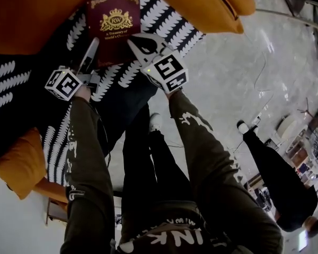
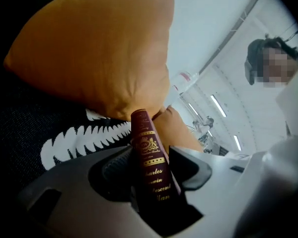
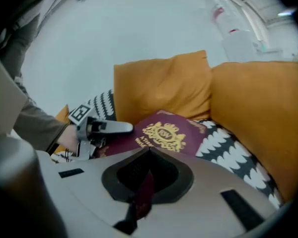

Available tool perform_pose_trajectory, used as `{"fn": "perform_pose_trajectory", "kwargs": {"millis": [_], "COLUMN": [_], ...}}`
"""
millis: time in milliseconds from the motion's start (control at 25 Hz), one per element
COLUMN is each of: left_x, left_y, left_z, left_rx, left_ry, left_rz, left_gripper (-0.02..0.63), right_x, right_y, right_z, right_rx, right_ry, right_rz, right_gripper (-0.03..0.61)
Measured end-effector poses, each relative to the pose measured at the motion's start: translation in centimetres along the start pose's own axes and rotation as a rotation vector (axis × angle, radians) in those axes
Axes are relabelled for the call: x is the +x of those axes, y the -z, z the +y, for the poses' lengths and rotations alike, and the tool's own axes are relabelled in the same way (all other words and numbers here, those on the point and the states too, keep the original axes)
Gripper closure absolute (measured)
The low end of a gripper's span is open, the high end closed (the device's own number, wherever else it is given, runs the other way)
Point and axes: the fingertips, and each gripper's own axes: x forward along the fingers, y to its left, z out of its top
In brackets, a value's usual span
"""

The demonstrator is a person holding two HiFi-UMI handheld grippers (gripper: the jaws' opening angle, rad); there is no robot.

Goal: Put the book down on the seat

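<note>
Book (image 1: 114, 28), maroon with a gilt crest, lies toward the back edge of the black-and-white patterned seat (image 1: 167, 30), between orange cushions (image 1: 201, 1); left gripper (image 1: 94, 49) fingers clamp its spine, right gripper (image 1: 140, 44) fingers pinch its near edge

1 book (image 1: 115, 28), between both jaw pairs. 2 grippers: left gripper (image 1: 91, 47), right gripper (image 1: 137, 44). 3 orange cushions (image 1: 37, 15) around jaws. 1 patterned seat (image 1: 169, 25) beneath jaws.

My left gripper (image 1: 90, 51) and right gripper (image 1: 138, 45) sit at the near corners of the book (image 1: 114, 28), flat on the patterned seat (image 1: 169, 28) between orange cushions (image 1: 37, 15).
</note>
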Motion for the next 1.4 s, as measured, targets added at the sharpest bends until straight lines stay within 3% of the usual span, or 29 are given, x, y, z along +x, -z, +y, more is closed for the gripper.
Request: {"fn": "perform_pose_trajectory", "kwargs": {"millis": [120, 280, 400, 520, 680, 840, 1000, 1200, 1400], "left_x": [0.4, -1.4, -1.8, -1.6, -1.8, -3.0, -5.9, -13.0, -21.4], "left_y": [-0.4, -2.1, -2.1, -3.0, -4.4, -6.3, -10.0, -12.3, -12.8], "left_z": [-0.6, -0.2, -0.4, -2.6, -7.2, -12.9, -21.4, -32.0, -43.9], "left_rx": [0.041, 0.110, 0.214, 0.316, 0.439, 0.564, 0.662, 0.761, 0.805], "left_ry": [-0.021, -0.046, -0.057, -0.048, -0.024, 0.007, 0.047, 0.079, 0.091], "left_rz": [0.001, -0.056, -0.018, -0.011, -0.009, -0.023, -0.053, -0.120, -0.198], "left_gripper": [0.388, 0.457, 0.490, 0.590, 0.609, 0.609, 0.609, 0.611, 0.611], "right_x": [1.7, 2.2, 1.8, 0.9, -1.4, -5.8, -12.1, -21.4, -32.5], "right_y": [1.3, 2.4, 1.4, -1.2, -5.2, -9.8, -16.3, -22.4, -26.7], "right_z": [1.7, 1.0, 0.9, 0.7, 1.3, 2.5, 5.7, 12.7, 21.3], "right_rx": [-0.100, -0.069, -0.074, -0.083, -0.100, -0.120, -0.163, -0.232, -0.284], "right_ry": [-0.036, -0.014, -0.006, 0.020, 0.053, 0.087, 0.114, 0.139, 0.135], "right_rz": [0.118, 0.155, 0.101, 0.033, -0.054, -0.148, -0.257, -0.378, -0.484], "right_gripper": [0.569, 0.569, 0.569, 0.569, 0.569, 0.569, 0.569, 0.569, 0.569]}}
